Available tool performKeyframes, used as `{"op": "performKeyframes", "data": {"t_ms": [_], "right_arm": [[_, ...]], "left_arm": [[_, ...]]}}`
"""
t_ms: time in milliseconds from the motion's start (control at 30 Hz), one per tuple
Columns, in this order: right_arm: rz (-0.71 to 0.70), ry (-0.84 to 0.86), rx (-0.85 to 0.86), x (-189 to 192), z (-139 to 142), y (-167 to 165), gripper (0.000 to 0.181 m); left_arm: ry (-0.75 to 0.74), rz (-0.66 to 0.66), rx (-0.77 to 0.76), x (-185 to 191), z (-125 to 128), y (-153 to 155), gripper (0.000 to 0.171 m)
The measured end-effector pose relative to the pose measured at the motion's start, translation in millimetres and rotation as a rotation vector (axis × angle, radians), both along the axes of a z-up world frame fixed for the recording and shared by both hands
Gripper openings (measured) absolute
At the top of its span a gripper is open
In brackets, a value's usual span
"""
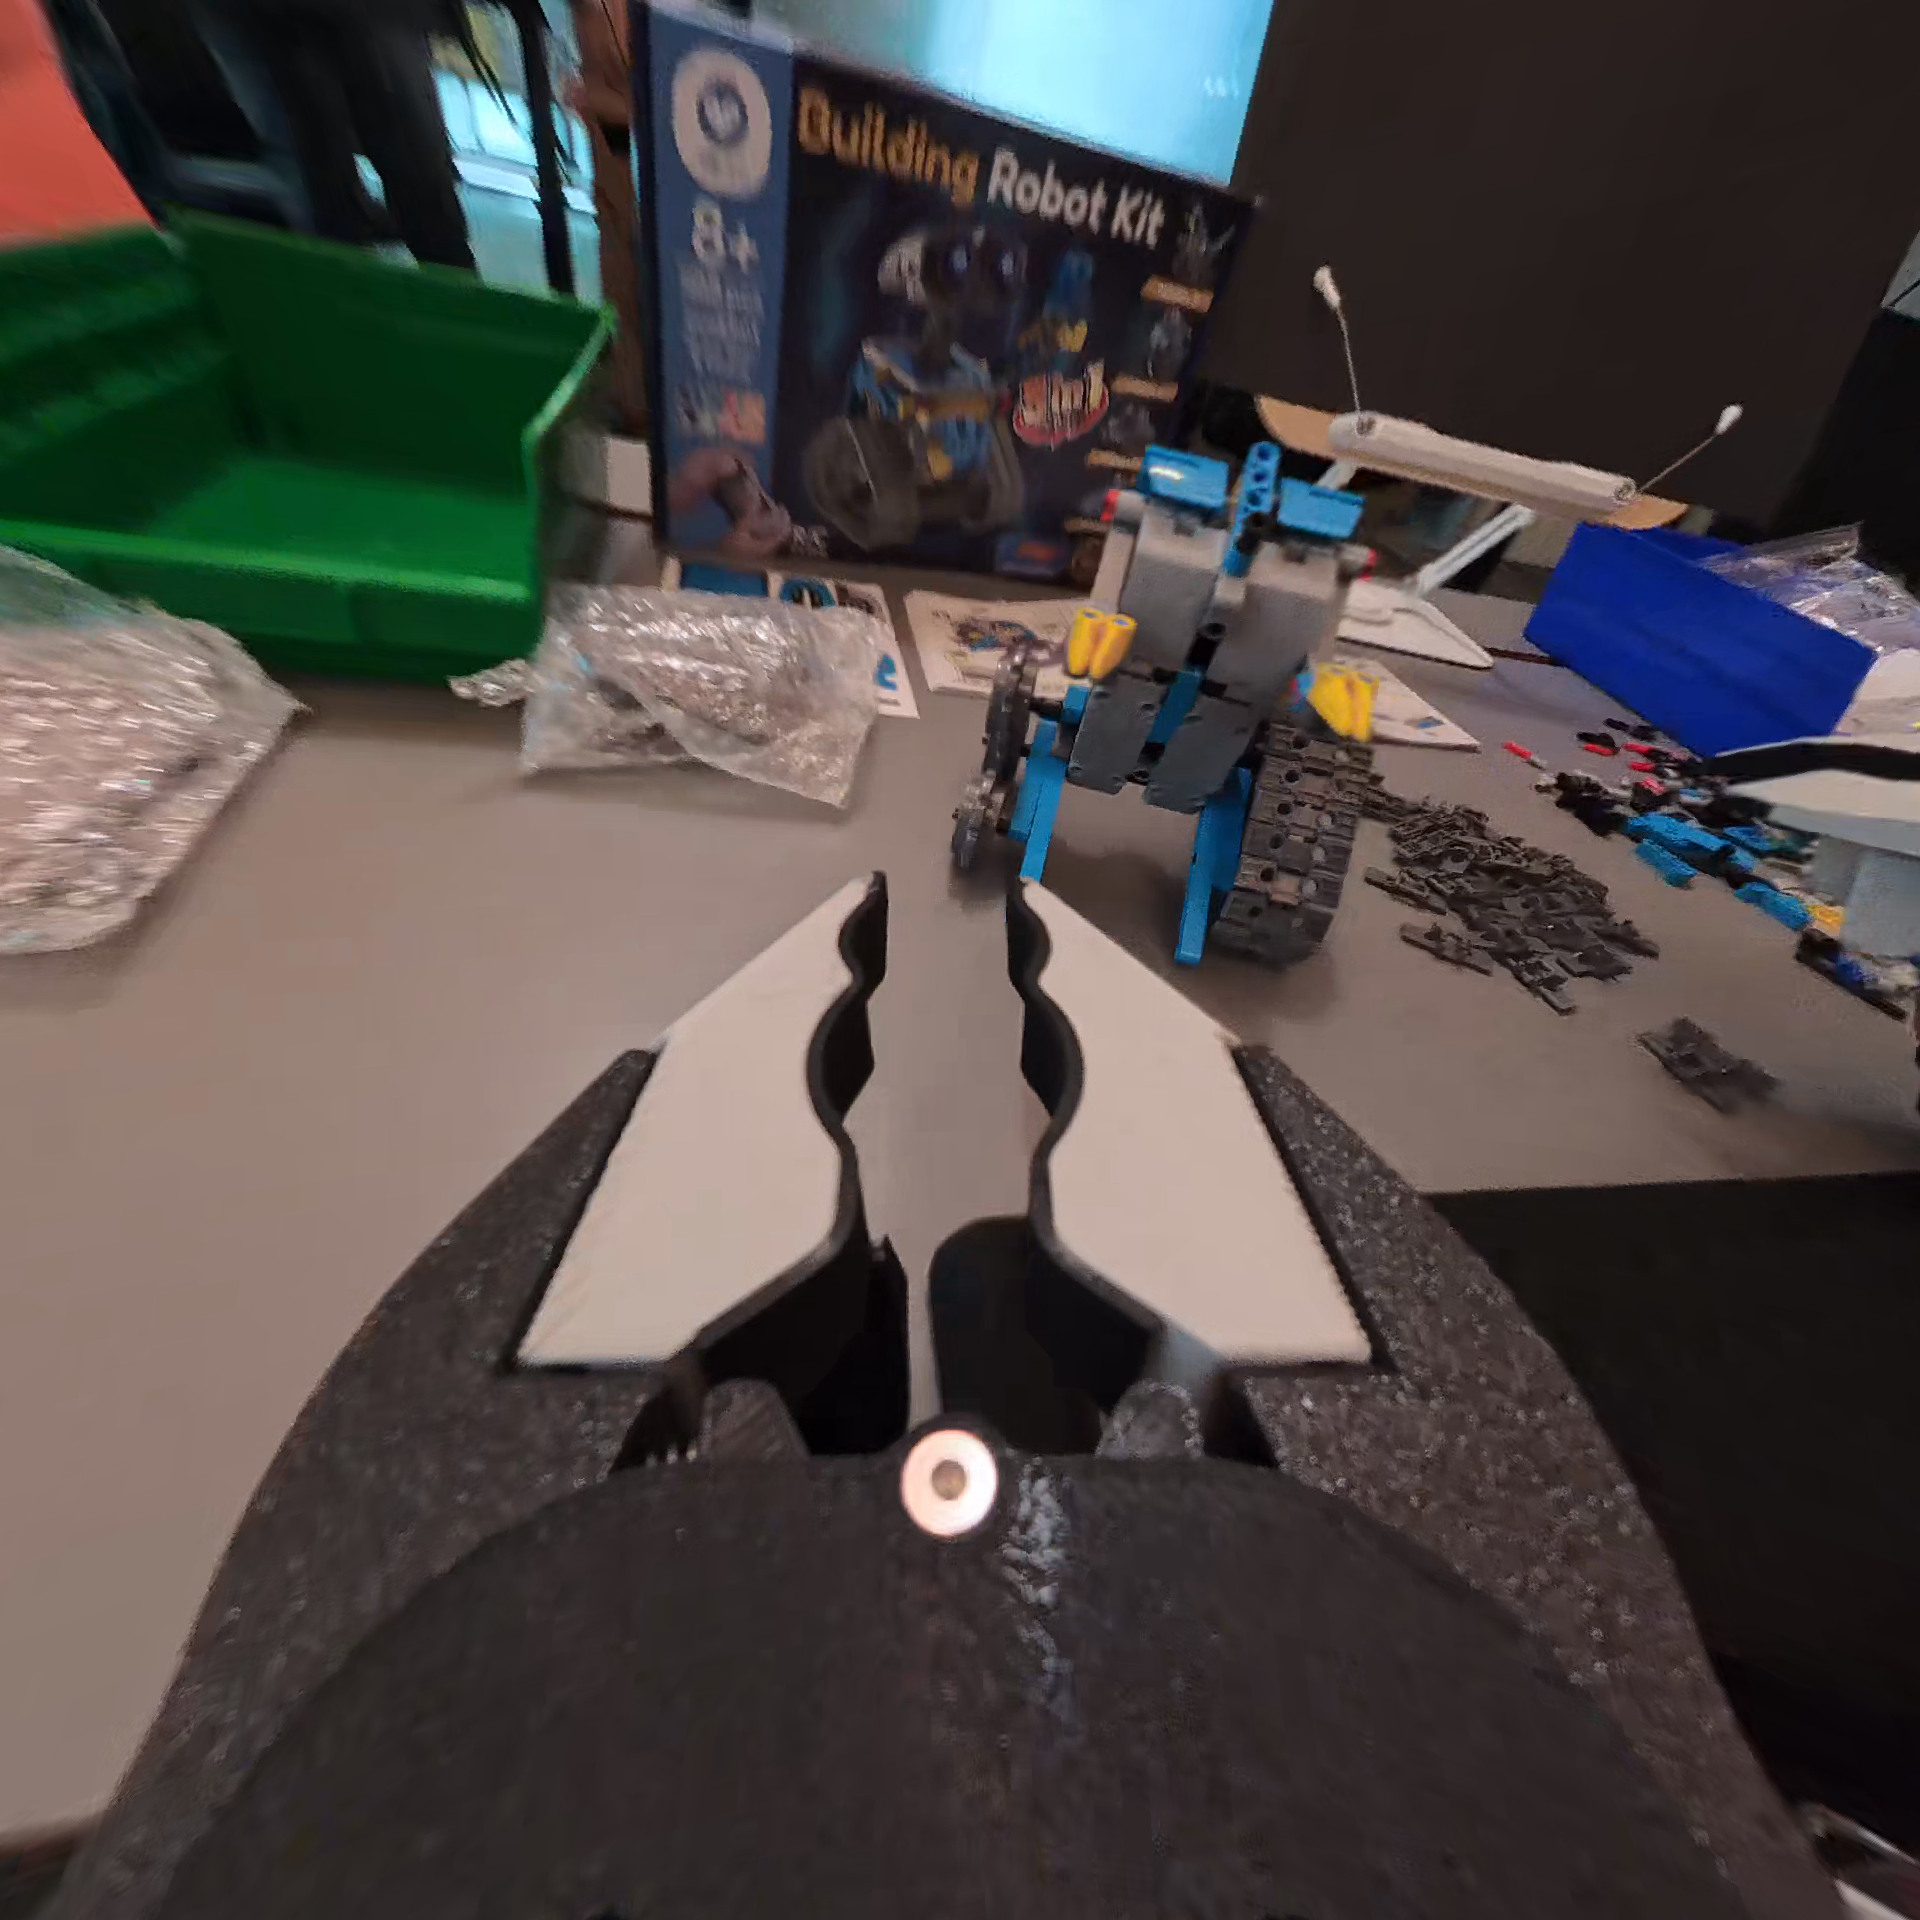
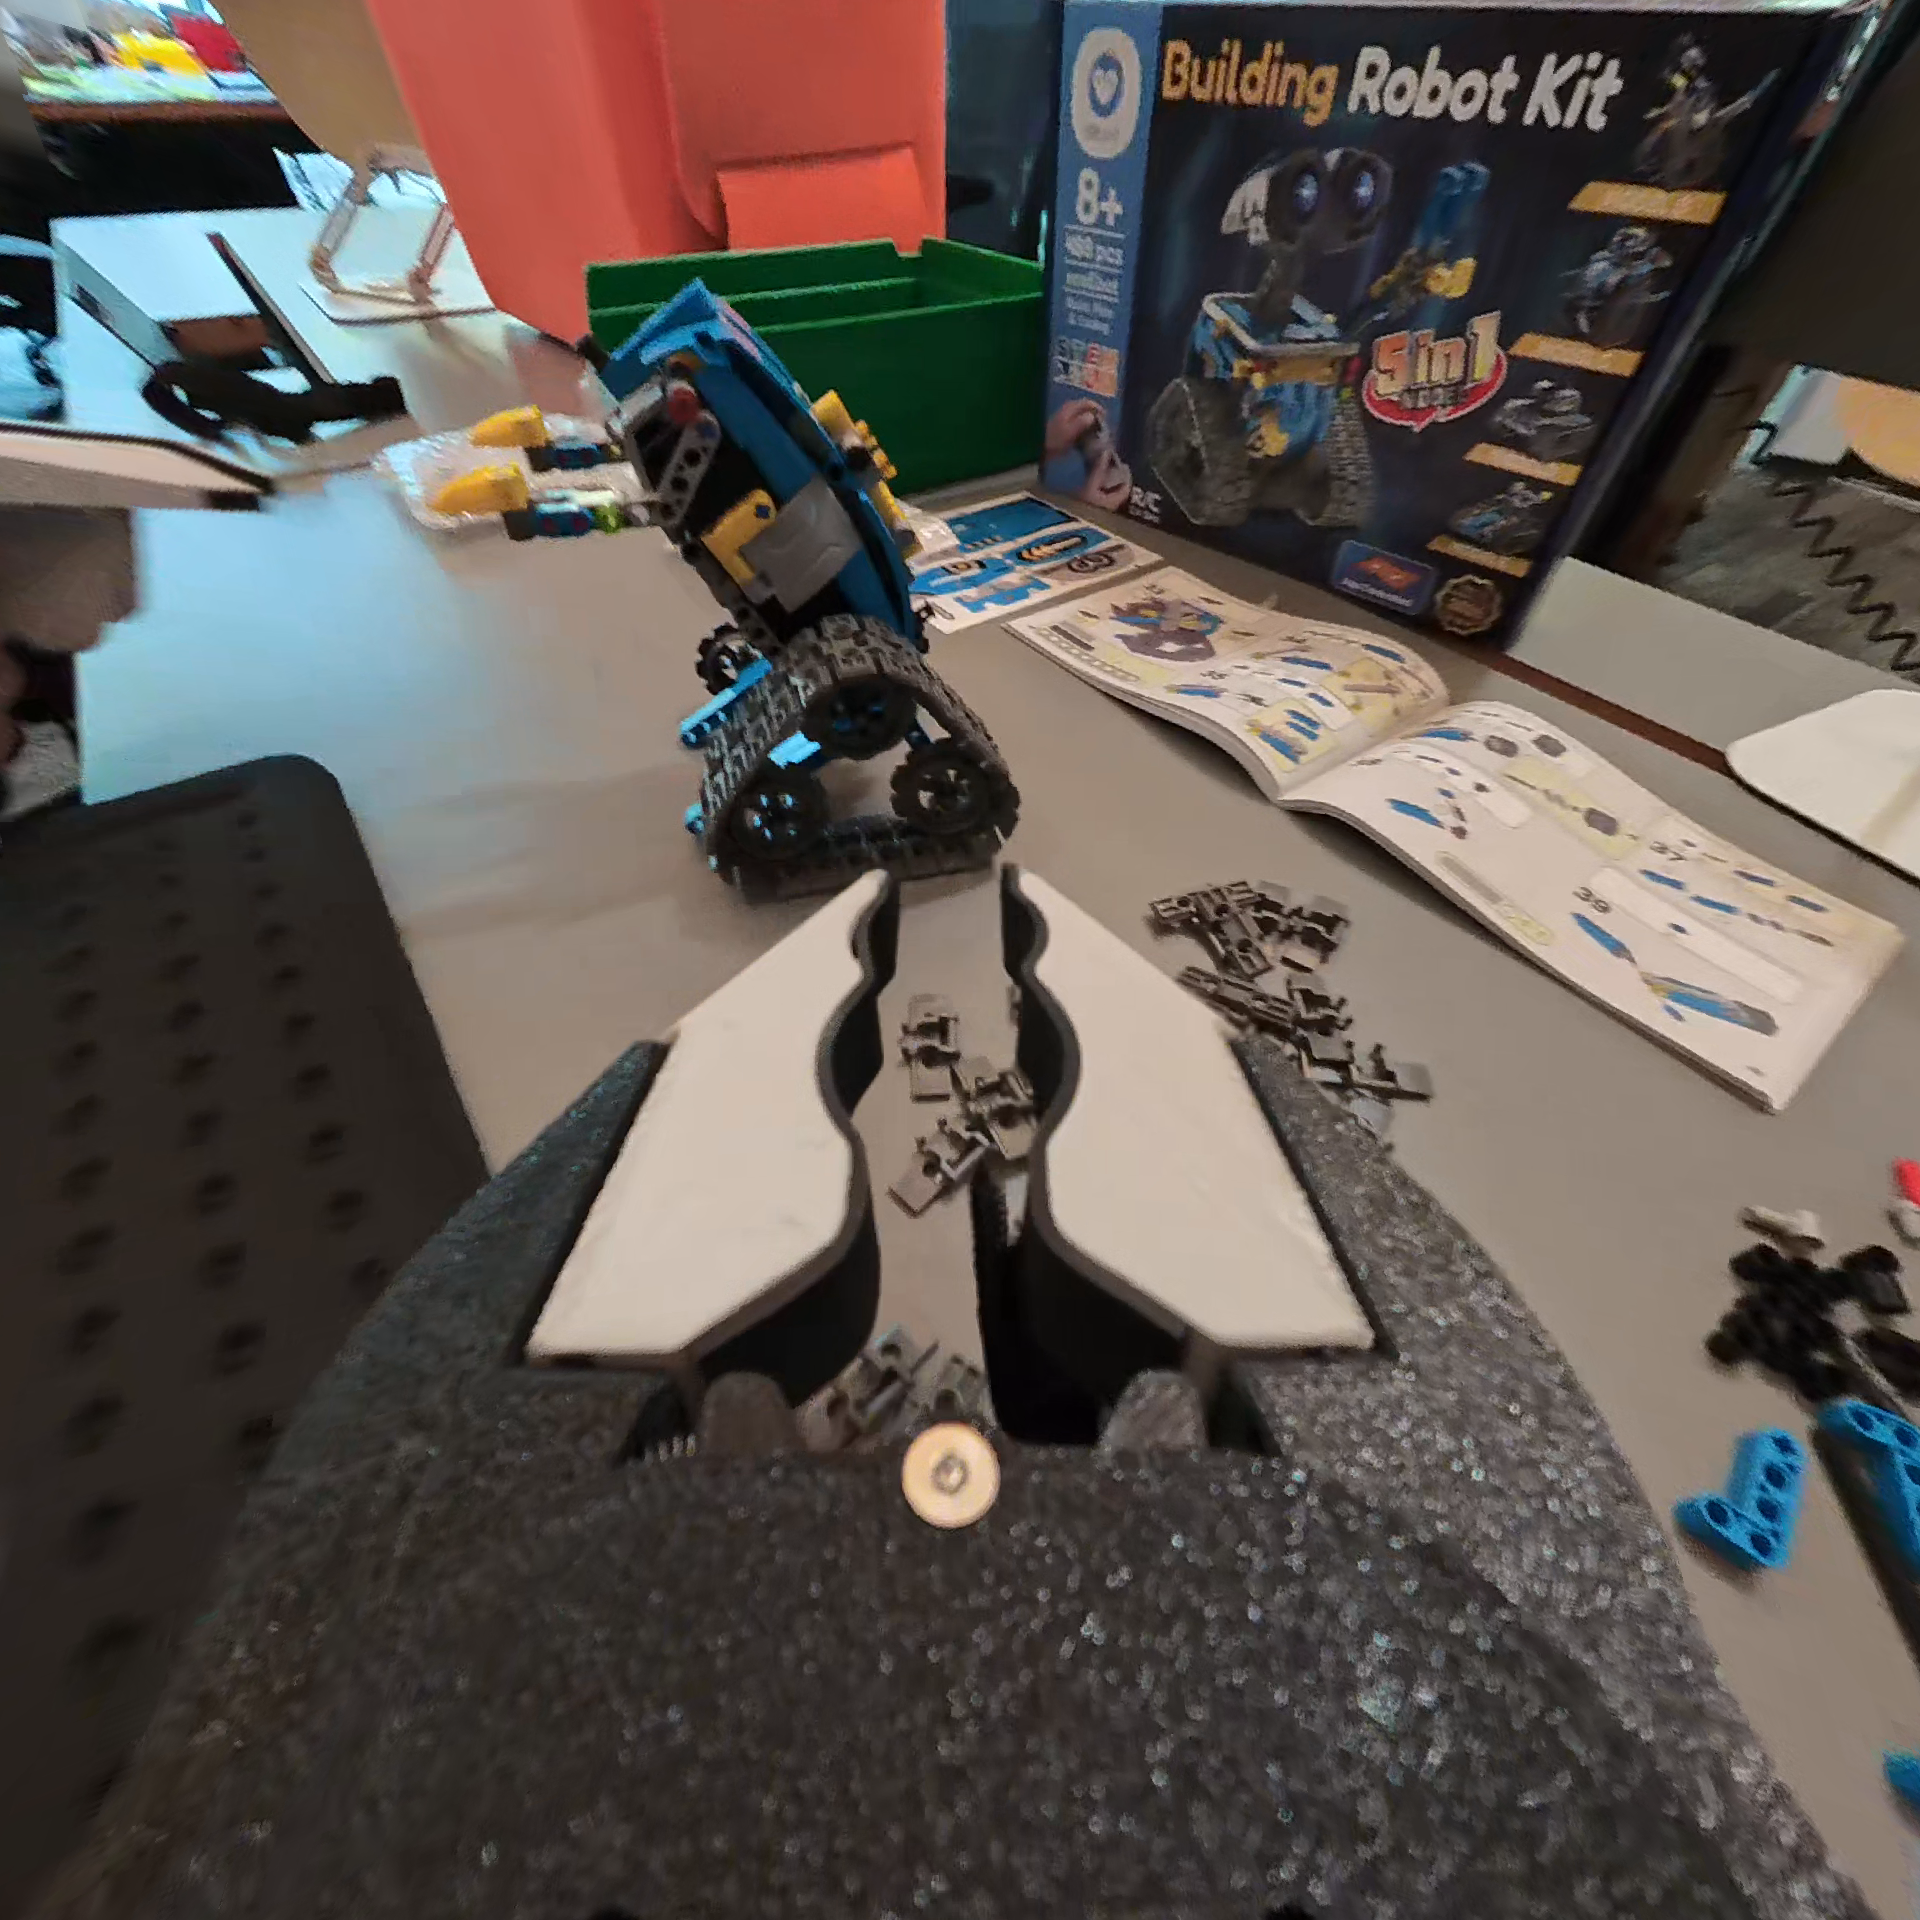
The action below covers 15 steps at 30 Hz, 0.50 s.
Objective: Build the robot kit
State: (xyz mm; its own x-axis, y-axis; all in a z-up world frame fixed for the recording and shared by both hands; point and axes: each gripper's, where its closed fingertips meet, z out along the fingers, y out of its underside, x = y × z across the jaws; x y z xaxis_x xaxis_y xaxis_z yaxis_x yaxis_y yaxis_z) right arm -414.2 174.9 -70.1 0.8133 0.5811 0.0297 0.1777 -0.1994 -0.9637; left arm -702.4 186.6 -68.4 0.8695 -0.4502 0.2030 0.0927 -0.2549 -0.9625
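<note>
Jaws on both my grippers standing slightly apart, gripping nothing. Left gripper (image 1: pixel 945 894) hovering near tracked robot model (image 1: pixel 1174 717); right gripper (image 2: pixel 945 883) hanging over loose track links (image 2: pixel 961 1101) on surface (image 2: pixel 499 727).

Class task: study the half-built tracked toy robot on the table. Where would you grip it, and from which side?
Probably grip the toy robot across its grey body blocks, coming from above. They look flat-sided and central; the tracks flex, and the blue top parts look fragile.
</note>
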Motion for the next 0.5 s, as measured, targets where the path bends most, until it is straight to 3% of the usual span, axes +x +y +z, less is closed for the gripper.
{"op": "performKeyframes", "data": {"t_ms": [67, 133, 333, 433, 500], "right_arm": [[-0.021, -0.020, -0.016, 4, -4, 0, 0.018], [-0.020, -0.025, -0.038, 4, -8, -2, 0.016], [0.007, -0.056, -0.073, -3, -17, -2, 0.016], [0.013, -0.093, -0.061, -6, -20, -3, 0.014], [0.020, -0.106, -0.053, -8, -21, -3, 0.012]], "left_arm": [[-0.023, 0.000, 0.039, 2, 7, -22, 0.022], [-0.039, -0.080, 0.051, 16, 13, -42, 0.022], [0.091, -0.101, 0.122, 25, 19, -53, 0.025], [0.127, -0.159, 0.062, 34, 32, -39, 0.042], [0.115, -0.206, -0.079, 46, 41, -17, 0.069]]}}
